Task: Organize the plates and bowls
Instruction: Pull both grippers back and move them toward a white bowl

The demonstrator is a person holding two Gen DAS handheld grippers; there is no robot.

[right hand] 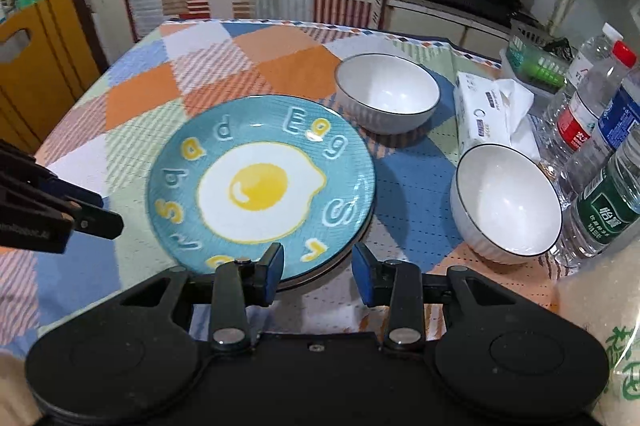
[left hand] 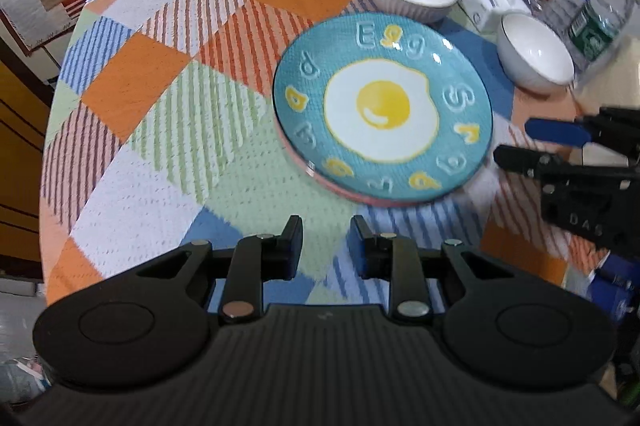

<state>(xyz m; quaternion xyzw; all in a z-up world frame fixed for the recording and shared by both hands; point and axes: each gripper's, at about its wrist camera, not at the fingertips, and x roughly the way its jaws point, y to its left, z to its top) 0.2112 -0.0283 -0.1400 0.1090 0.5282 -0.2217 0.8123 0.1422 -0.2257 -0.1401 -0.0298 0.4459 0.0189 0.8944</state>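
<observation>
**Kitchen table with stacked plates and two loose bowls**

Kitchen counters and a stove line the back wall behind a round table (right hand: 132,86) in a patchwork cloth. At its middle sits a blue egg-print plate (right hand: 260,182), resting on what looks like another plate, with only a rim edge showing beneath. Both my grippers hover empty, jaws parted with nothing between them: my left gripper (left hand: 325,246) is short of the plate's near edge, my right gripper (right hand: 318,272) is over the plate's near rim. Two white bowls remain apart. The near bowl (right hand: 506,202) lies ahead and to the right of my right gripper, beside water bottles (right hand: 596,130); the far bowl (right hand: 388,92) sits beyond the plate. My right hand is plainly nearer the near bowl, so I judge it should reach there.
</observation>
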